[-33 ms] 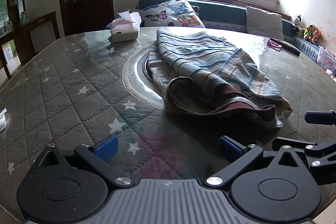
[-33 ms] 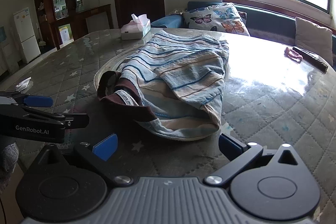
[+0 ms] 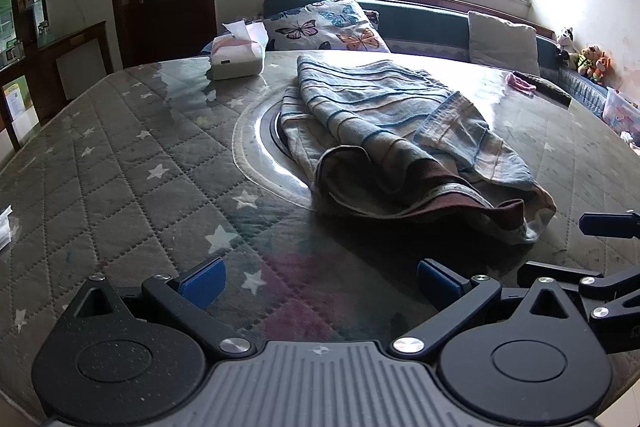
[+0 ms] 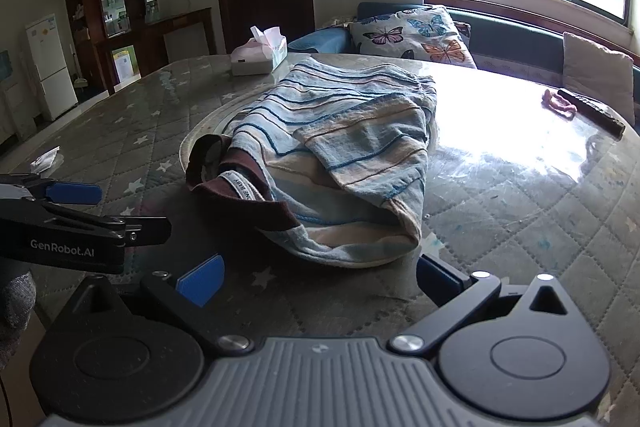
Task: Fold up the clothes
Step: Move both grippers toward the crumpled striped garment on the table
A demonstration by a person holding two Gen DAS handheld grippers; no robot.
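Observation:
A blue and beige striped garment (image 3: 392, 131) with a dark brown collar lies loosely bunched in the middle of the round table, partly over the glass turntable (image 3: 256, 143). It also shows in the right wrist view (image 4: 340, 147). My left gripper (image 3: 320, 279) is open and empty, low over the table just short of the garment's near edge. My right gripper (image 4: 320, 277) is open and empty, close to the garment's near hem. Each gripper shows at the side of the other's view.
The table has a grey quilted star-print cover (image 3: 120, 167) under glass. A tissue box (image 3: 238, 61) stands at the far left. A pink item (image 4: 558, 103) and a dark remote (image 4: 592, 111) lie at the far right. A sofa with cushions (image 3: 332, 27) is behind.

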